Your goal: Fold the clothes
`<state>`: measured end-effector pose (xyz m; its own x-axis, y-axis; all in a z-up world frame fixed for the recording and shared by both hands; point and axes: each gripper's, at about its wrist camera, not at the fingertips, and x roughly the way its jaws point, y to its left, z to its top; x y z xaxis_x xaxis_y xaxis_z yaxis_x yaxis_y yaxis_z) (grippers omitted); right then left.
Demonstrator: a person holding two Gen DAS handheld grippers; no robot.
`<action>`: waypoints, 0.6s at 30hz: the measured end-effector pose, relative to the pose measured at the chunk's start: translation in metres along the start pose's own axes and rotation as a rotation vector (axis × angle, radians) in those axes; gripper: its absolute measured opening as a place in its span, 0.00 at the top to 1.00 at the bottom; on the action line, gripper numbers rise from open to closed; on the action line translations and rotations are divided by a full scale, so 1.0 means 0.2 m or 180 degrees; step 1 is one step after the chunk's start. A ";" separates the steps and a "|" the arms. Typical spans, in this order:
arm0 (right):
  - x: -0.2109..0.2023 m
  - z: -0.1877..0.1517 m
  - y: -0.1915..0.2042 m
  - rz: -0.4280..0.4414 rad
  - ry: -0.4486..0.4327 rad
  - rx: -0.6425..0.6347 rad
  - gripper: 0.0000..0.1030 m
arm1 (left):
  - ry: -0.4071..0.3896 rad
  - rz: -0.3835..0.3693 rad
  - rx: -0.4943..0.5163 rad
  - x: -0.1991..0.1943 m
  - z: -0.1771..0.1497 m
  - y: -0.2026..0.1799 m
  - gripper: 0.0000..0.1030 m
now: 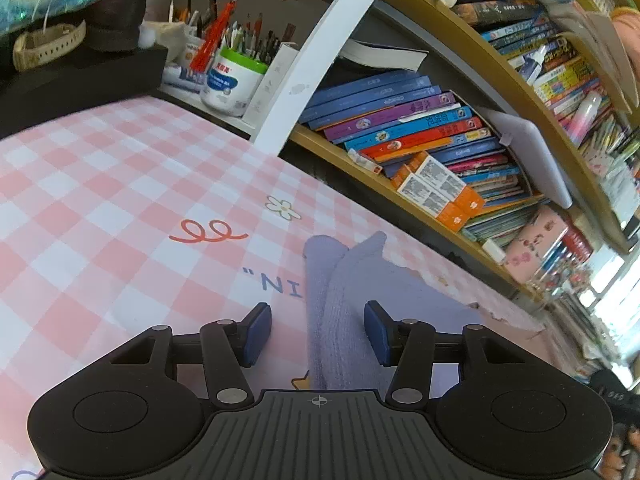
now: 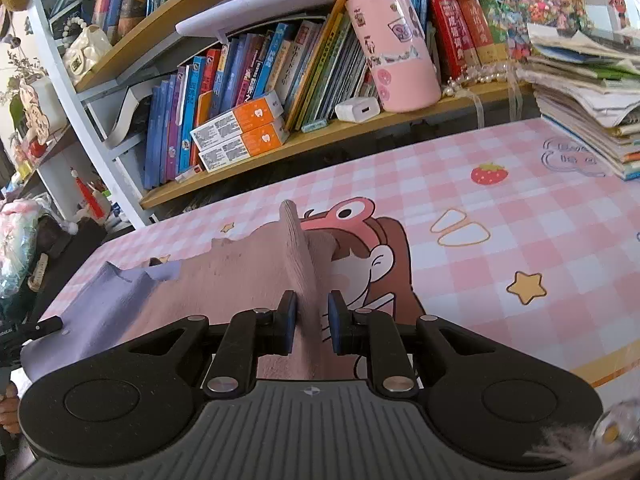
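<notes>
A small fuzzy cloth lies on the pink checked tablecloth (image 1: 120,200). Its lavender end (image 1: 340,292) shows in the left wrist view, bunched into a soft roll. That roll runs between the fingers of my left gripper (image 1: 318,334), which is open, with a clear gap at the left pad (image 1: 256,334). In the right wrist view the cloth is pink (image 2: 248,272), turning lavender (image 2: 100,312) at the left. A raised ridge of the pink part stands upright between the pads of my right gripper (image 2: 313,326), which is shut on it.
Wooden shelves packed with books (image 1: 420,128) (image 2: 240,80) run along the table's far edge. A pen pot (image 1: 232,80) stands at the back left. A pink tumbler (image 2: 396,48) stands on the shelf, and a stack of papers (image 2: 584,92) sits on the table at the right.
</notes>
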<state>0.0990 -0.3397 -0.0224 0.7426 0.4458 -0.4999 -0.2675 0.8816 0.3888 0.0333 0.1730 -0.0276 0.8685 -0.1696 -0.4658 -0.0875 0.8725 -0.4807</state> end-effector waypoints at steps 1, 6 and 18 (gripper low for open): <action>0.00 0.00 0.00 -0.0012 -0.0014 -0.0013 0.85 | -0.0009 0.0014 0.0016 0.00 0.00 0.00 0.52; -0.01 0.01 -0.02 0.0006 -0.0045 0.0045 0.85 | 0.0029 0.0068 0.0062 0.00 0.01 -0.02 0.53; 0.00 0.01 -0.02 0.0038 -0.0059 0.0003 0.82 | 0.0282 0.0274 0.0548 0.10 0.15 -0.12 0.58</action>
<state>0.1022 -0.3434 -0.0229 0.7506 0.4534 -0.4806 -0.2759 0.8761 0.3954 0.0664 0.1621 -0.0033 0.8144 -0.1241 -0.5669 -0.0682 0.9496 -0.3058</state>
